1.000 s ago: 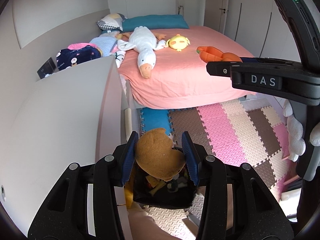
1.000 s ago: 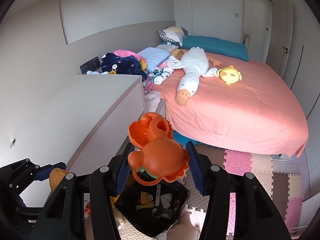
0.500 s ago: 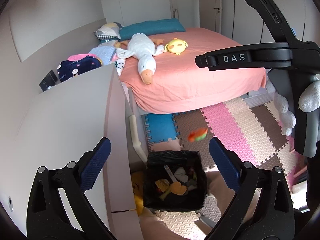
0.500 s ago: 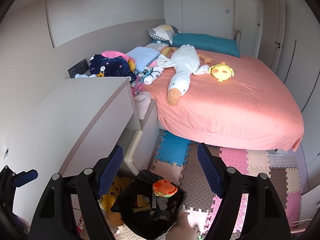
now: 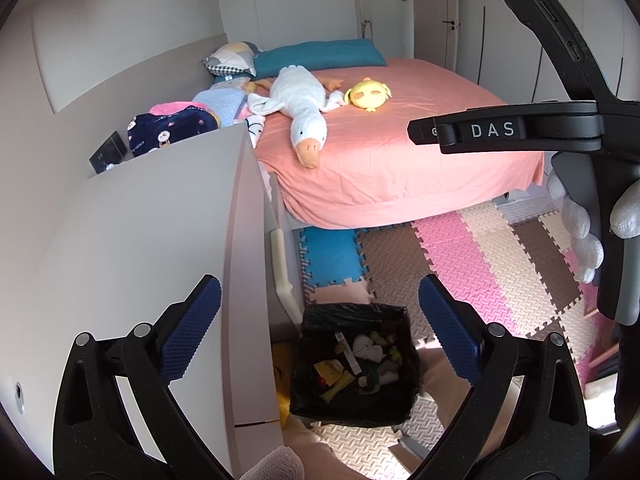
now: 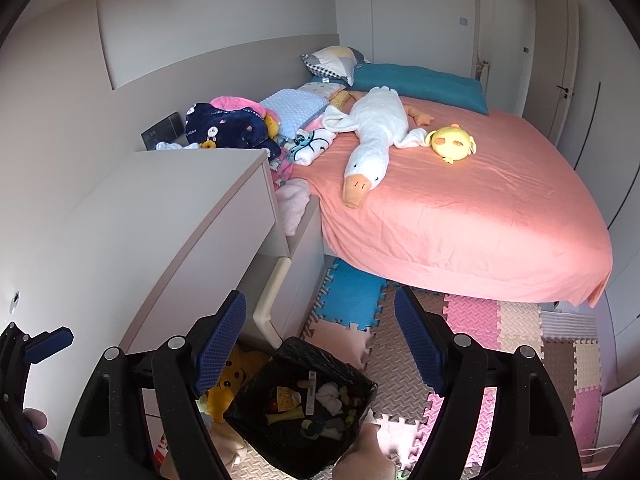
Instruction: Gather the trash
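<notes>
A black-lined trash bin (image 5: 354,364) stands on the foam floor mats beside a white cabinet; it also shows in the right wrist view (image 6: 300,404). It holds several bits of trash, among them a yellow wrapper (image 5: 328,370) and white crumpled paper (image 5: 366,346). My left gripper (image 5: 320,332) is open and empty above the bin. My right gripper (image 6: 320,340) is open and empty above the bin too. The right gripper's body (image 5: 520,132) crosses the upper right of the left wrist view.
A white cabinet (image 5: 160,240) stands at the left. A bed with a pink sheet (image 6: 460,216) carries a white goose plush (image 6: 372,136) and a yellow plush (image 6: 454,144). Coloured foam mats (image 5: 460,264) cover the floor. A yellow toy (image 6: 230,380) lies beside the bin.
Both grippers opened: the left let go of a brown piece, the right an orange piece, and both fell toward the bin. Both grippers have risen.
</notes>
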`<state>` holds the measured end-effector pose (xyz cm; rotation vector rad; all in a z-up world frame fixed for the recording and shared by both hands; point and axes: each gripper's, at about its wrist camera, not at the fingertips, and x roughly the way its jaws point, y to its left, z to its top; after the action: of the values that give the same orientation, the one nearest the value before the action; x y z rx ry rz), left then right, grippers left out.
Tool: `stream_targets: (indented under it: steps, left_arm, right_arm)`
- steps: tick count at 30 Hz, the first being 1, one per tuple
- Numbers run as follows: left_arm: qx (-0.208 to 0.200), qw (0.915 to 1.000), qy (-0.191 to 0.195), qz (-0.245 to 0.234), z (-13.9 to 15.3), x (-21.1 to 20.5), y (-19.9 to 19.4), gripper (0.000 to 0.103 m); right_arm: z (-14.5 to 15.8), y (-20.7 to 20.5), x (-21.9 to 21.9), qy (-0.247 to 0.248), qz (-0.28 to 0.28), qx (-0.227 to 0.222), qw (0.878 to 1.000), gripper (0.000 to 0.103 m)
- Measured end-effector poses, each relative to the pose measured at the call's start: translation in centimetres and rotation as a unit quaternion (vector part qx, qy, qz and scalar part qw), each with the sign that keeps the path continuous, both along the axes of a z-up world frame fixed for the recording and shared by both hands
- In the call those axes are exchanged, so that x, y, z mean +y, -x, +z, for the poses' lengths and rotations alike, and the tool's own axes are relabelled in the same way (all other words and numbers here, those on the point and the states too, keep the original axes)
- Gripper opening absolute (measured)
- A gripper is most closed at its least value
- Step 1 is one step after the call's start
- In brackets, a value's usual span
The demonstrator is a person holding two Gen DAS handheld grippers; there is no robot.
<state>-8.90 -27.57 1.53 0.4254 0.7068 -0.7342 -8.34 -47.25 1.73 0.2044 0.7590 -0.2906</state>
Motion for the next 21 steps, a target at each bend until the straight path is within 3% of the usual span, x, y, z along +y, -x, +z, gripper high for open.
stream_targets:
  steps: [21]
  left_arm:
    - [0.003,0.9998,0.012,-0.014,0.14,0.38,0.38,0.096]
  right_arm:
    - [0.29,0.07,0.43,0.002,0.002,-0.001,1.000,0.077]
